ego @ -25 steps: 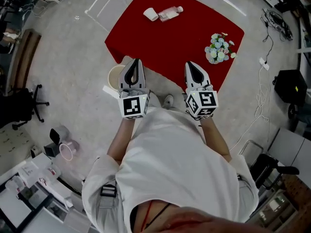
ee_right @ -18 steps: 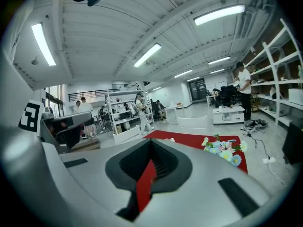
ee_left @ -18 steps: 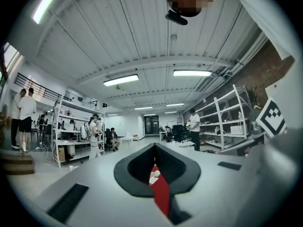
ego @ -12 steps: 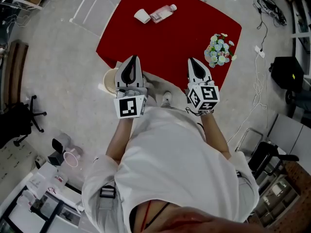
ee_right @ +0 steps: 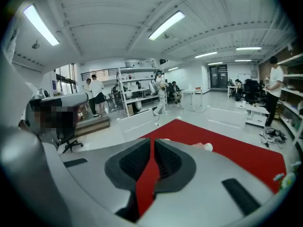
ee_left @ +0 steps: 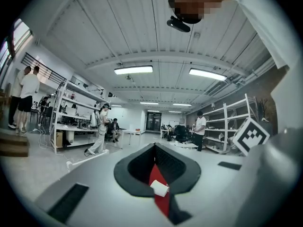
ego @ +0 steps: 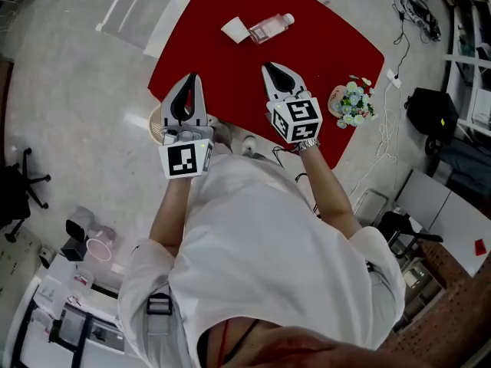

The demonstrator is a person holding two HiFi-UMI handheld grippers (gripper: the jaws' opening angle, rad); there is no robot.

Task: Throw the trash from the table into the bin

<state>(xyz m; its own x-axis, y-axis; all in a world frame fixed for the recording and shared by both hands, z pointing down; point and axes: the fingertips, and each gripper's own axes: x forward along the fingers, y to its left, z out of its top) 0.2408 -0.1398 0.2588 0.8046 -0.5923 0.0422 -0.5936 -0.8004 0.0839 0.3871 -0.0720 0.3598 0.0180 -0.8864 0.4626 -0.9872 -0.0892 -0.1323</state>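
Note:
A red table [ego: 230,67] stands ahead of me. On its far side lie a white paper cup [ego: 235,29] and a clear plastic bottle [ego: 270,27], side by side. My left gripper [ego: 190,77] is shut and empty at the table's near left edge. Below it a cream round bin [ego: 156,124] on the floor is partly hidden. My right gripper [ego: 269,67] is shut and empty over the table, short of the bottle. In the left gripper view the cup [ee_left: 160,188] shows through the slit of the jaws. The bottle's cap [ee_right: 207,147] peeks over the right gripper's body.
A bunch of artificial flowers [ego: 351,102] sits at the table's right corner. Cables [ego: 399,67] run over the floor to the right. An office chair [ego: 19,186] stands at the far left, with benches and clutter at the lower left. People stand in the room behind.
Both grippers have moved forward toward the table. The right one went from before the near edge to over the red top. The left one came level with the left edge, above the bin.

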